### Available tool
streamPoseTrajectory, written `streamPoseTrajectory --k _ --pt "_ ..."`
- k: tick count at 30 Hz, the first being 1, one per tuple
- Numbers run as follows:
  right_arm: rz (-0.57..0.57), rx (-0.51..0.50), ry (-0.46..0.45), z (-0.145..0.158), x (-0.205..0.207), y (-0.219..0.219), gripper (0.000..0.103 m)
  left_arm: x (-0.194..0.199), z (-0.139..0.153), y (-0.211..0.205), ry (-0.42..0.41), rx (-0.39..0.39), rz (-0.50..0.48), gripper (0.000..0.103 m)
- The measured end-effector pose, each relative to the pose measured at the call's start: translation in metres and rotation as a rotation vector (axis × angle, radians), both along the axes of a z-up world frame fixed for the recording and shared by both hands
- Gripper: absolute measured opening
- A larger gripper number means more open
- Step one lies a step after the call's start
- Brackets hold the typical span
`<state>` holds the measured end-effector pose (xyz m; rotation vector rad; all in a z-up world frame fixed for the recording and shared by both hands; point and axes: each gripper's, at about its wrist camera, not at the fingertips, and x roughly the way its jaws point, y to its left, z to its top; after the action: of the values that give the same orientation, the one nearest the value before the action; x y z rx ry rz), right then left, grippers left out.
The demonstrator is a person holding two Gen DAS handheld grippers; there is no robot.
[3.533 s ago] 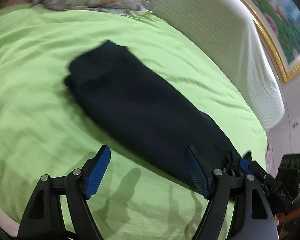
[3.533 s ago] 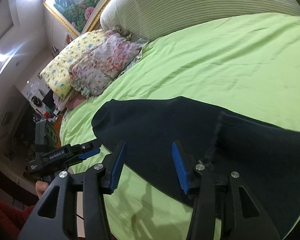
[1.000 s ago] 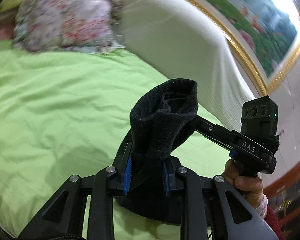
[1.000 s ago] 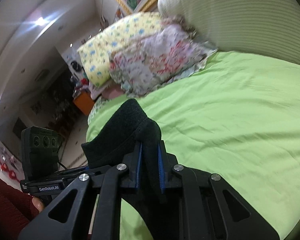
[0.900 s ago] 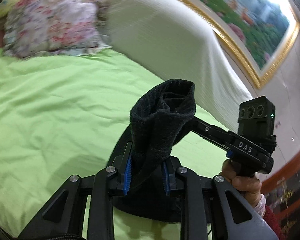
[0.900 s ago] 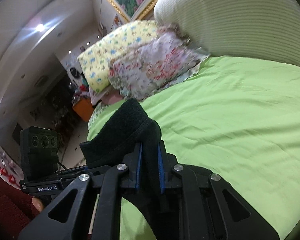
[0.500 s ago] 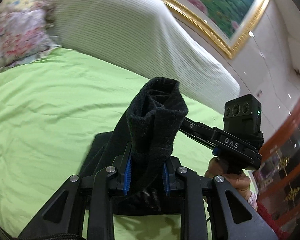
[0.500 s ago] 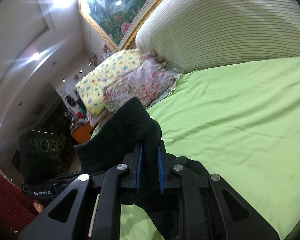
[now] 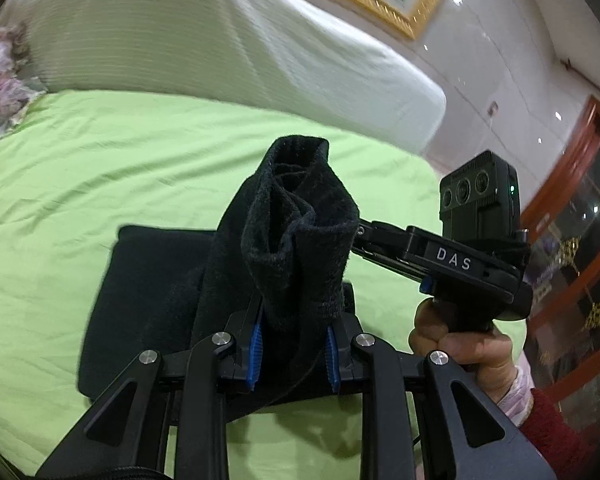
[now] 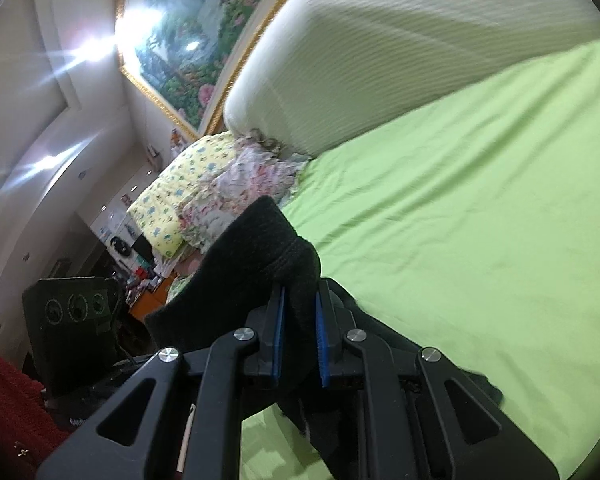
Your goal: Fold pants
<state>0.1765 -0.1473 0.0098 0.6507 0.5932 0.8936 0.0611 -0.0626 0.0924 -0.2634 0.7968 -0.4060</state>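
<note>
The black pants point(image 9: 148, 292) lie partly on the green bed sheet point(image 9: 100, 152), with one end lifted. My left gripper point(image 9: 292, 354) is shut on a bunched end of the pants point(image 9: 300, 232), held above the part lying flat. My right gripper point(image 10: 299, 346) is shut on another part of the same lifted end point(image 10: 260, 240). The right gripper's body point(image 9: 472, 256) and the hand holding it show at the right of the left wrist view. The left gripper's body point(image 10: 68, 320) shows at the left of the right wrist view.
A white striped headboard cushion point(image 9: 220, 40) runs along the far side of the bed. Floral and yellow pillows point(image 10: 220, 184) lie at one end. A gold-framed painting point(image 10: 196, 40) hangs above. A wooden cabinet point(image 9: 580, 240) stands beyond the bed edge.
Both grippers closed on the pants' end and lifted it off the bed. They have since carried it over the rest of the pants, whose flat part now shows below.
</note>
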Motion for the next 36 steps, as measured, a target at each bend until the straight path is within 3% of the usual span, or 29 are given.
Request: streamPoseTrajectory --k 6,11,15,20,26,30,36 --pt "-0.054 0.011 0.081 -0.030 -0.002 -0.015 0.015 0.009 -0.022 -0.023 0.048 0.022 -0.051 0.024" --pt "-0.110 -0.033 0.112 -0.036 -0.005 -0.017 0.016 0.018 -0.033 -0.026 0.060 0.037 -0.081 0.026" --pt "-0.168 -0.054 0.121 -0.034 -0.010 -0.022 0.018 0.022 -0.042 -0.029 0.065 0.048 -0.111 0.038" --pt "-0.267 -0.109 0.142 -0.029 -0.025 -0.032 0.018 0.026 -0.051 -0.027 0.100 0.001 -0.156 0.058" --pt "-0.371 -0.146 0.172 -0.029 -0.045 -0.044 0.019 0.021 -0.052 -0.022 0.128 -0.058 -0.207 0.069" --pt "-0.437 -0.146 0.200 -0.030 -0.058 -0.049 0.029 0.017 -0.046 -0.008 0.126 -0.085 -0.202 0.074" --pt "-0.480 -0.144 0.190 -0.022 -0.072 -0.045 0.043 0.023 -0.041 0.016 0.118 -0.073 -0.119 0.075"
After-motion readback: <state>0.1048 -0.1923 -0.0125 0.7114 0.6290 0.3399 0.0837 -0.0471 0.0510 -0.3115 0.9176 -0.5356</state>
